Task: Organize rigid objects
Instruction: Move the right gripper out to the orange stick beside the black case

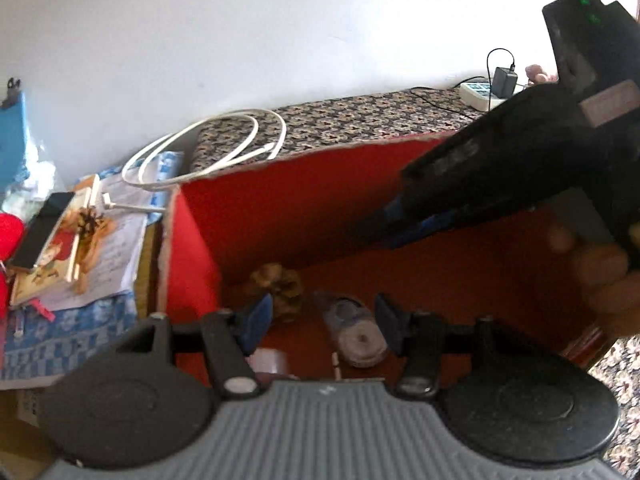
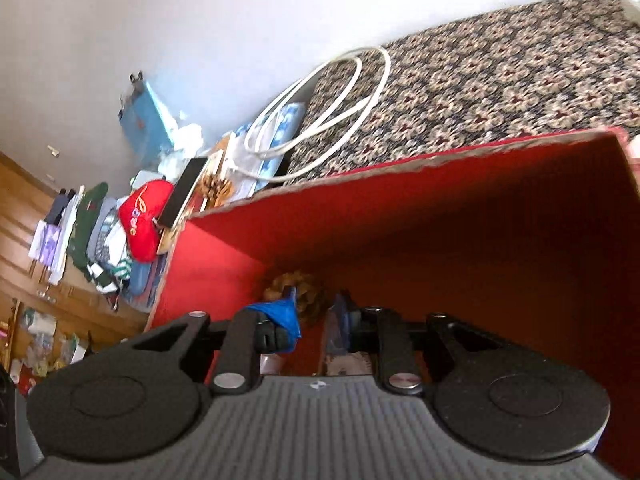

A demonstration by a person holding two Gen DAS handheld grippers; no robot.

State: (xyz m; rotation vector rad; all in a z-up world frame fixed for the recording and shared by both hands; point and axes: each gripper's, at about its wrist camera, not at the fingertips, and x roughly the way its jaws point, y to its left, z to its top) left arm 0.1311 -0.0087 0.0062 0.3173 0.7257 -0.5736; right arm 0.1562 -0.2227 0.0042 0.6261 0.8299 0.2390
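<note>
A red cardboard box stands open on a patterned cloth. On its floor lie a pine cone and a clear plastic tape dispenser. My left gripper reaches into the box, open, with the dispenser lying between its blue pads; the left pad stands well clear of it. My right gripper also points into the box from the right, held in a hand. Its jaws are together and I see nothing in them.
A coiled white cable lies behind the box on the patterned cloth. Books with a phone sit left of the box. A power strip with a charger is at the back right. A red heart cushion and clothes lie further left.
</note>
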